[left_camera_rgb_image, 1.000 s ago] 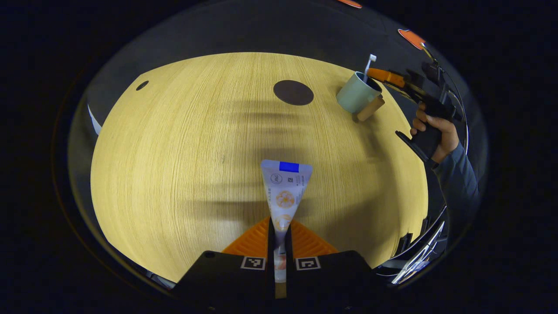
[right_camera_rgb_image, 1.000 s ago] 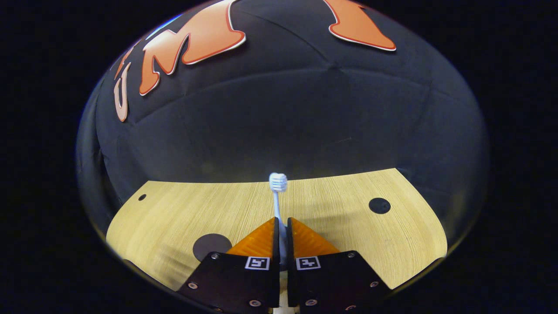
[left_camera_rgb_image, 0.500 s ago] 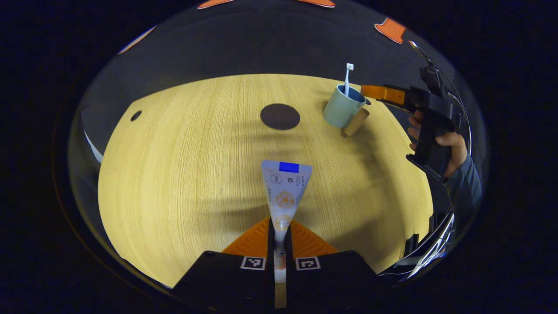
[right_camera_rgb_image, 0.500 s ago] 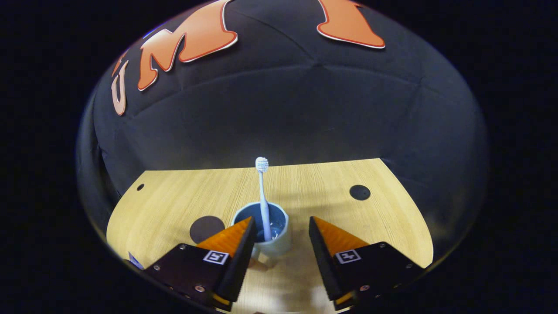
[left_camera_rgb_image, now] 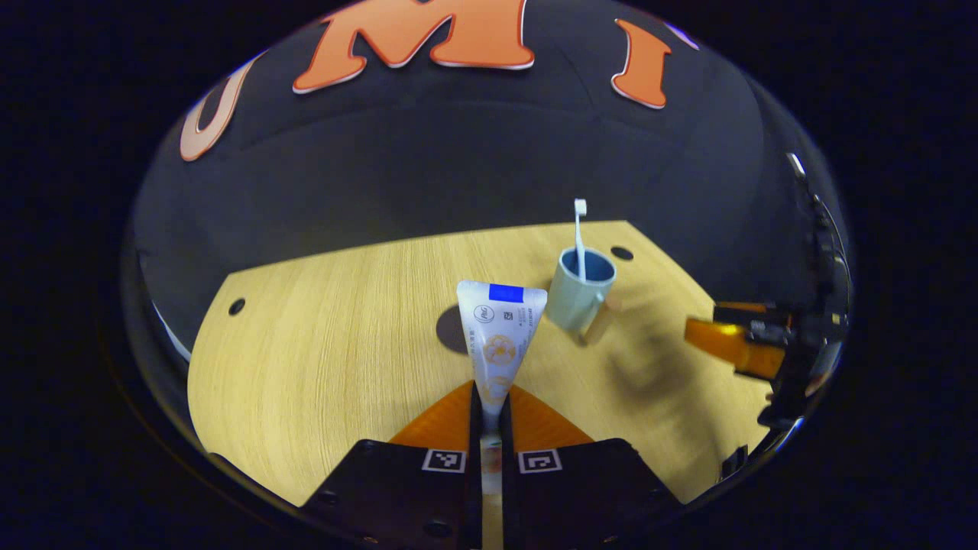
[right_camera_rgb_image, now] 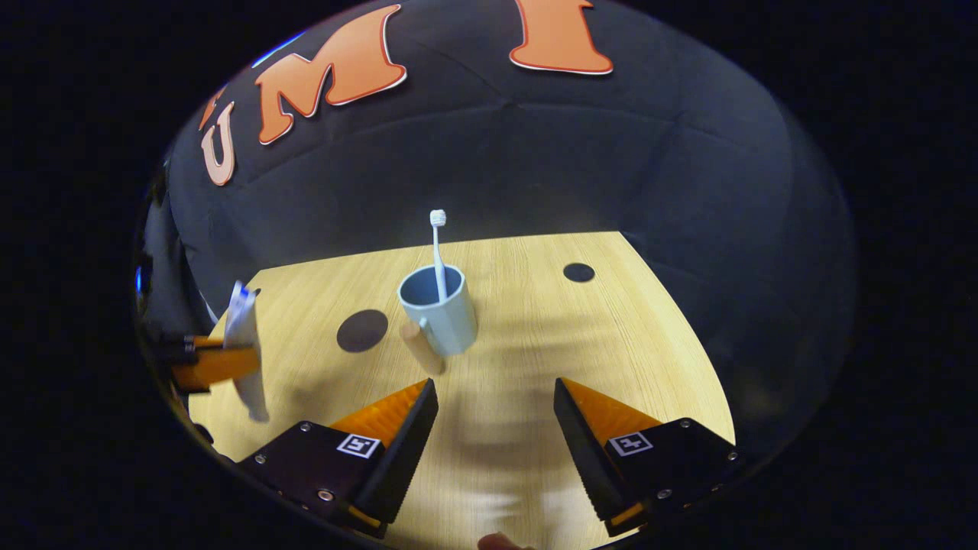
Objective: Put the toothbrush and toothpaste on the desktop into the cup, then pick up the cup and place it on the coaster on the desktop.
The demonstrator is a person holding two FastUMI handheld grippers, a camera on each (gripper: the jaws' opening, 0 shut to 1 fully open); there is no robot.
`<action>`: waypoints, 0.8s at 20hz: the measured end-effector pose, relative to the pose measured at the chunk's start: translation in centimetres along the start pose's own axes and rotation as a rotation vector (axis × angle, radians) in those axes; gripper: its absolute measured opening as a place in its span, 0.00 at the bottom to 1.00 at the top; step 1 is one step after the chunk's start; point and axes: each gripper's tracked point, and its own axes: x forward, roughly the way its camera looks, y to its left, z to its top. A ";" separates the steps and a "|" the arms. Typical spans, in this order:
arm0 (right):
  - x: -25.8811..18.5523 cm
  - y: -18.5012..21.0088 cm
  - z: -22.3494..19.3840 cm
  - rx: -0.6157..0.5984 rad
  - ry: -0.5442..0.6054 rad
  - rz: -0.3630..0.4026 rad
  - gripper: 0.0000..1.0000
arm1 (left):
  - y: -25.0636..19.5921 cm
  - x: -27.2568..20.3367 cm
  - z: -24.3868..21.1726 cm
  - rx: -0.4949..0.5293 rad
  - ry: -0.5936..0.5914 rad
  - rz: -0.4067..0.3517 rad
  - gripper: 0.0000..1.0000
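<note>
left gripper view: the left gripper (left_camera_rgb_image: 489,397) sits at the bottom, its two fingers closed on a flat white toothpaste tube with orange fruit print and a blue band at its crimped end (left_camera_rgb_image: 500,336), both fingers pressing its lower part; the tube sticks forward and up, crimped end farthest from the camera, lifted off the pale wood-grain desktop (left_camera_rgb_image: 321,359). just behind the tube a dark round flat coaster (left_camera_rgb_image: 451,330) lies on the desktop, partly hidden by the tube. right of the tube stands a pale blue-green ceramic cup with a tan wooden handle (left_camera_rgb_image: 579,294), upright on the desktop, beside the coaster and not on it. a white slim toothbrush (left_camera_rgb_image: 580,237) stands in the cup, bristle head up, leaning on the rim. at the far right edge the right gripper (left_camera_rgb_image: 730,344) is blurred, well apart from the cup. right gripper view: the right gripper (right_camera_rgb_image: 495,393) has its fingers spread wide with nothing between them, low over the desktop (right_camera_rgb_image: 550,328). ahead of it the cup (right_camera_rgb_image: 445,309) stands upright, handle turned toward the camera, toothbrush (right_camera_rgb_image: 438,256) inside with head up. the coaster (right_camera_rgb_image: 362,330) lies left of the cup, near but apart. at the far left the left gripper (right_camera_rgb_image: 210,365) holds the toothpaste tube (right_camera_rgb_image: 246,347) roughly upright above the desktop, crimped end up, well apart from the cup.
</note>
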 end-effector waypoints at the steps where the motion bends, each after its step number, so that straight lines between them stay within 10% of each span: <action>1: -1.1 -0.3 -0.7 0.018 0.002 -0.002 0.93 | -1.2 0.3 3.0 0.009 -0.060 0.001 0.11; 8: -6.1 -3.6 -3.2 0.061 0.011 -0.073 0.93 | -8.6 0.4 19.6 -0.019 -0.404 -0.048 0.10; 16: -6.2 -3.6 -5.5 0.079 0.033 -0.075 0.93 | -11.7 4.3 24.0 -0.105 -0.645 -0.087 0.10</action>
